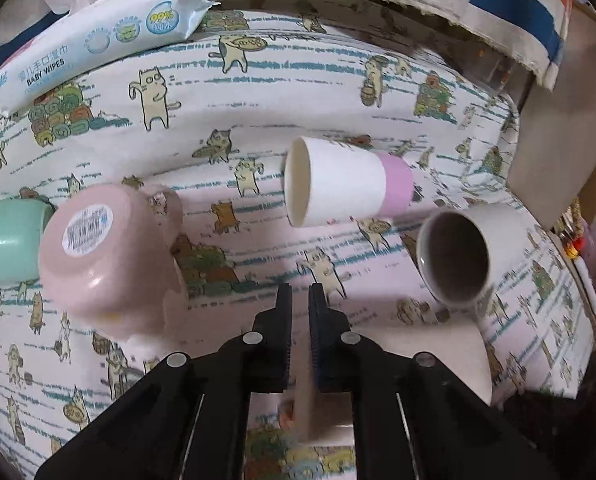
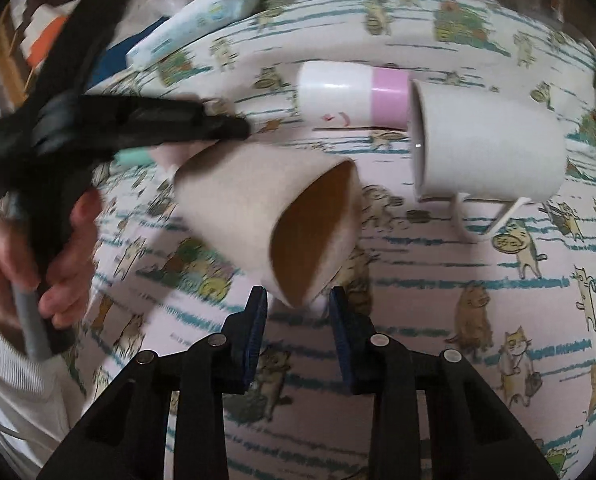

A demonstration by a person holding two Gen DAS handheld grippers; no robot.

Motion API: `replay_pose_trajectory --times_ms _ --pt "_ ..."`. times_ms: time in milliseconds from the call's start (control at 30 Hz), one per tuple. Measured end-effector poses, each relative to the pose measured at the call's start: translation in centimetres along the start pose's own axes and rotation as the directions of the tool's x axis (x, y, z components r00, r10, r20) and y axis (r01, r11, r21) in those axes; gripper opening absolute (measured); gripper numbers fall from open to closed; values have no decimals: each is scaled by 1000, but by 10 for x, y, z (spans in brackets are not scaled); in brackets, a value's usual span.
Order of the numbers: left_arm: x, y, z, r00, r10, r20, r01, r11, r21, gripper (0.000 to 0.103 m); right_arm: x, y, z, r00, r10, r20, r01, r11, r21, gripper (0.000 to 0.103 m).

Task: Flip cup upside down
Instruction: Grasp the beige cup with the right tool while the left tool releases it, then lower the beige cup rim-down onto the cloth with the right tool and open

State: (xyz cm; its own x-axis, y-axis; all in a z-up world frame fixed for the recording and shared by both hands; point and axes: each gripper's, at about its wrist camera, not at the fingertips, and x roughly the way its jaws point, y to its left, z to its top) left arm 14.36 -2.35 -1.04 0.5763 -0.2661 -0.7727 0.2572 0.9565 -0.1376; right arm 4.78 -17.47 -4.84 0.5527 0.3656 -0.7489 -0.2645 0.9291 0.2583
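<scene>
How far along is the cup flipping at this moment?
Done: the pink cup and green cup look bottom-up. In hand: the left tongs pinch the beige cup, tilted mouth-down, not yet set down. Left: the white-and-pink cup and white mug lie sideways. The right tongs are open.

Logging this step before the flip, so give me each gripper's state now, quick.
Left gripper: closed on the wall of the beige cup, held tilted above the table.
Right gripper: open, holding nothing, fingers just below that cup's rim.
</scene>
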Motion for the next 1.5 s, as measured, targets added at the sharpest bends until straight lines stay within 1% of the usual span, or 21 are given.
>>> replay_pose_trajectory --times_ms 133,267,467,567,767,833,867,900,967,1033,1100,1133,1167,1200,1267,1300,1333,1367,1400,1433,1500 --pt "-11 -7 -19 999 -25 -48 26 999 30 6 -4 -11 7 999 -47 27 46 998 30 34" --pt "-24 -22 -43 996 -64 -59 68 996 61 2 -11 -20 10 996 -77 54 75 996 49 34" --pt "-36 -35 -68 995 -89 -46 92 994 55 2 -32 -29 9 990 -74 117 70 997 43 34" --pt "-37 -38 -76 994 -107 -37 108 994 34 2 -45 -26 6 981 -96 169 94 995 17 34" --pt "-34 -51 -90 992 -122 -34 124 991 42 2 -61 -18 3 967 -145 208 152 988 -17 34" --pt "-33 -53 -93 989 -146 -29 147 988 43 2 -66 -17 2 959 -161 233 170 985 -23 41" --pt "-33 -53 -94 988 -153 -22 154 987 47 3 -69 -17 1 955 -168 245 179 983 -24 60" --pt "-36 -53 -94 989 -147 -6 147 988 53 4 -73 -16 0 950 -175 261 188 982 -26 74" --pt "-46 -48 -95 993 -98 72 95 994 53 5 -81 -12 -5 935 -187 303 207 978 -36 75" --pt "-57 -36 -94 988 -73 137 69 997 37 5 -86 -8 -9 928 -196 318 223 974 -49 75" --pt "-65 -23 -93 981 -68 184 66 998 16 11 -87 -3 -11 929 -191 316 220 974 -60 79" --pt "-67 -19 -93 977 -56 205 55 998 12 18 -86 0 -12 931 -188 311 218 974 -63 80" --pt "-70 -15 -95 973 -32 228 30 999 11 24 -84 2 -13 934 -184 307 215 974 -68 81" --pt "-72 -13 -97 967 -4 256 1 1000 12 28 -82 6 -14 937 -180 299 212 974 -77 81" --pt "-74 -8 -102 952 39 305 -44 999 8 48 -76 14 -17 942 -178 284 213 972 -96 86" --pt "-75 -6 -105 944 56 325 -60 998 0 54 -73 18 -18 944 -177 278 214 971 -108 86" --pt "-75 -4 -107 933 75 351 -75 997 -13 67 -69 22 -19 947 -179 268 218 968 -122 86" --pt "-76 1 -107 932 81 353 -76 997 -29 72 -65 27 -20 948 -188 256 228 964 -135 86" --pt "-78 5 -108 925 76 371 -64 997 -46 72 -62 29 -19 949 -196 246 235 961 -142 86" --pt "-82 7 -109 916 76 393 -59 997 -55 74 -58 31 -19 951 -202 234 239 960 -145 86" --pt "-88 8 -111 896 85 436 -66 996 -58 83 -55 31 -18 956 -197 217 231 962 -143 86"
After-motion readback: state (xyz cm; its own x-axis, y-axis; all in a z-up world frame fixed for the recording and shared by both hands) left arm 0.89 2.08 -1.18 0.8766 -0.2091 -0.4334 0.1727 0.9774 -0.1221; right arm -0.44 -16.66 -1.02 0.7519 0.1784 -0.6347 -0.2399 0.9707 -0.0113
